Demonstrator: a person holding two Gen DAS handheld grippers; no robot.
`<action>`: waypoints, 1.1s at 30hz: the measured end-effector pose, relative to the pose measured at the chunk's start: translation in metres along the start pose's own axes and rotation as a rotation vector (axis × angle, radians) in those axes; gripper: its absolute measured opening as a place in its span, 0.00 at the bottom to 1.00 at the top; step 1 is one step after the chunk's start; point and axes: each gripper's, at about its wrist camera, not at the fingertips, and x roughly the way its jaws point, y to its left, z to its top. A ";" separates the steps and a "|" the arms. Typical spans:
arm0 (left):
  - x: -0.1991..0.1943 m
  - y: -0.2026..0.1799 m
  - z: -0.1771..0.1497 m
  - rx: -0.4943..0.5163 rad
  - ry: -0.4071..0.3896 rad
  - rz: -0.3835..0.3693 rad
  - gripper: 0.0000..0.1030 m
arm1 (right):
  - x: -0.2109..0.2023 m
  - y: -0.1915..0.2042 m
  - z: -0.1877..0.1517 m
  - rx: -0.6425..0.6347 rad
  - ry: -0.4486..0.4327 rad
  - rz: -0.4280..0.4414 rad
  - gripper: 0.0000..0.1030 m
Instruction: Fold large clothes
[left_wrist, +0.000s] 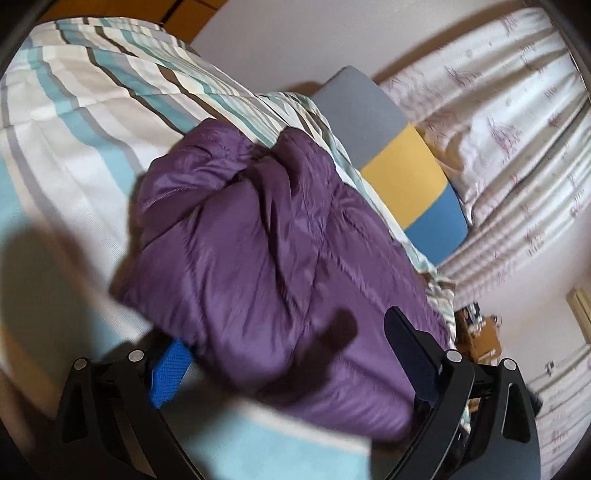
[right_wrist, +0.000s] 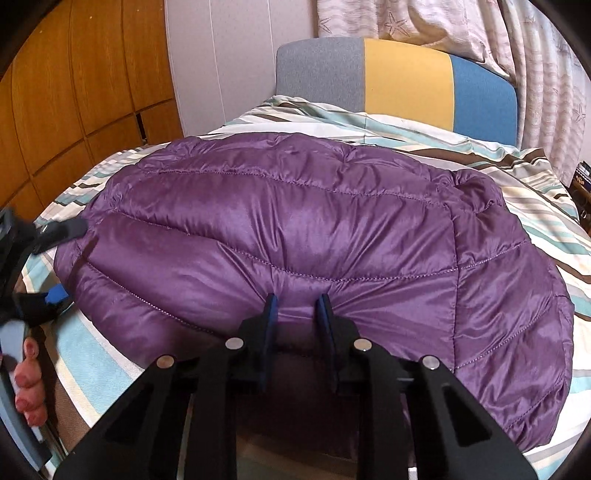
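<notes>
Pinching the near hem of the jacket (right_wrist: 295, 236), the right gripper (right_wrist: 297, 299) has its jaws drawn close together with a tuck of purple fabric bunched between the blue pads, so the grip looks set. The jacket lies spread across the bed (right_wrist: 535, 192), its quilted back up, reaching from the near edge toward the headboard (right_wrist: 406, 77).

The left gripper (left_wrist: 284, 332) stands wide apart at the jacket's left end; fabric sits between its fingers (left_wrist: 168, 373), but they do not press on it. Its view is blurred, so how deep the cloth reaches in is hard to tell.

To do this step well, the left side probably needs its own bite on the hem before anything lifts, level with the right one, so the edge rises as one straight line. Down fabric is slick and puffy: a deep pinch through both layers should hold better than a nip at the shell. Both hands would then carry the hem up and over toward the headboard at one pace, keeping the fold line square across the quilting seams.
</notes>
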 end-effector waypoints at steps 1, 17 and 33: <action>0.003 0.003 0.004 -0.035 -0.021 -0.010 0.89 | -0.001 0.000 0.000 0.002 -0.001 0.002 0.21; -0.014 -0.059 0.016 0.192 -0.193 0.074 0.21 | -0.003 -0.008 -0.003 0.055 -0.002 0.032 0.21; -0.004 -0.187 -0.048 0.828 -0.237 0.052 0.21 | -0.056 -0.068 -0.014 0.302 -0.144 -0.057 0.62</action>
